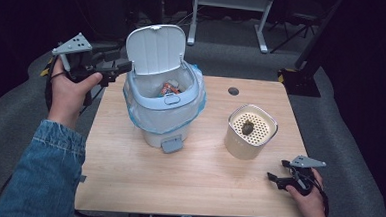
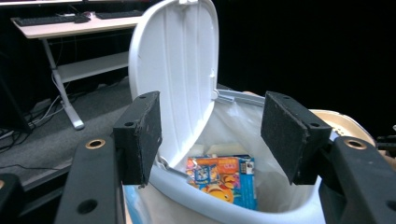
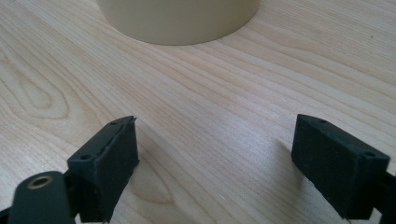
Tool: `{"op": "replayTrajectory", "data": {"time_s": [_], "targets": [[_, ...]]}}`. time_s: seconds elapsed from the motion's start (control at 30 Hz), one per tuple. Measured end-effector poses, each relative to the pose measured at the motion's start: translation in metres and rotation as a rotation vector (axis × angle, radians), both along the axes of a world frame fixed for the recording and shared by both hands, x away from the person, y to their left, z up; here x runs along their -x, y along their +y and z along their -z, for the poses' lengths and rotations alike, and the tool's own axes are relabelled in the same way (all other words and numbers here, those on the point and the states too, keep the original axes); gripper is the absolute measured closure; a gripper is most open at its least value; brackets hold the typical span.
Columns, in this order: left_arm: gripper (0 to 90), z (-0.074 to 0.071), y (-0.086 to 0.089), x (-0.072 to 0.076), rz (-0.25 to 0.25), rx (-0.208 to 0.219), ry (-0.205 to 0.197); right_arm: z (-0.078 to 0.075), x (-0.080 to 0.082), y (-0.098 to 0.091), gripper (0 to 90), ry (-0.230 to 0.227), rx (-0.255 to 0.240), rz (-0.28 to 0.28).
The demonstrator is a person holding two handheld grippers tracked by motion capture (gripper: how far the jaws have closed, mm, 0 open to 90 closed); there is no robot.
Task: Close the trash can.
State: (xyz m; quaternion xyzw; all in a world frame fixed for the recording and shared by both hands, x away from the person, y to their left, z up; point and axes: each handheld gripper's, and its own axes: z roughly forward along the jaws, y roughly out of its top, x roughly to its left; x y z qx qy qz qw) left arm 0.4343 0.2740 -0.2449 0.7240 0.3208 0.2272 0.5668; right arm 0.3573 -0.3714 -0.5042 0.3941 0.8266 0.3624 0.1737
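Observation:
A white pedal bin stands on the wooden table with its lid raised and a clear liner bag folded over its rim. Inside lies a colourful orange and blue packet. My left gripper hangs at the bin's left rim, beside the lid; in the left gripper view it looks into the bin, open, with nothing between its pads. My right gripper rests low at the table's near right corner, open and empty, pointing at the base of a cream cylinder.
The cream cylinder has a perforated top with a small dark lump on it. The bin's grey pedal points toward me. A dark round hole marks the table's far side. A desk frame stands behind.

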Motion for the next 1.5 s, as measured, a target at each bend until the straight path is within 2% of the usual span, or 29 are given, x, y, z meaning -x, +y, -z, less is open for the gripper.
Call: {"op": "replayTrajectory", "data": {"time_s": [0.37, 0.57, 0.7, 0.87, 0.97, 1.07, 1.17, 1.27, 1.43, 1.5], "targets": [[37.5, -0.004, 0.0, -0.032, -0.032, -0.001, 0.023, 0.0, 0.0, 0.0, 14.9, 0.0, 0.0, 0.0], [37.7, -0.004, -0.007, -0.042, 0.002, 0.037, 0.034, 0.0, 0.0, 0.0, 14.9, 0.0, 0.0, 0.0], [36.6, -0.005, -0.007, -0.044, 0.017, 0.043, 0.046, 0.0, 0.0, 0.0, 14.8, 0.0, -0.001, 0.002], [35.6, -0.006, -0.009, -0.04, 0.045, 0.048, 0.052, 0.0, 0.0, 0.0, 14.8, -0.001, 0.003, 0.0], [36.2, -0.005, -0.013, -0.035, 0.096, 0.058, 0.063, 0.0, 0.0, 0.0, 14.9, -0.003, 0.004, 0.0], [34.6, -0.004, -0.023, -0.028, 0.12, 0.011, 0.067, 0.0, 0.0, 0.0, 14.9, -0.004, 0.005, 0.0], [31.9, -0.002, -0.03, -0.021, 0.136, -0.016, 0.067, 0.0, 0.0, 0.0, 14.9, -0.003, 0.005, 0.001], [33.6, 0.001, -0.035, -0.014, 0.173, -0.004, 0.073, 0.0, 0.0, 0.0, 14.9, -0.004, 0.005, 0.001], [34.2, 0.005, -0.047, -0.004, 0.228, -0.021, 0.096, 0.0, 0.0, 0.0, 14.9, -0.004, 0.005, 0.001], [38.0, 0.007, -0.05, -0.002, 0.248, -0.028, 0.114, 0.0, 0.0, 0.0, 14.9, -0.004, 0.005, 0.001]]}}
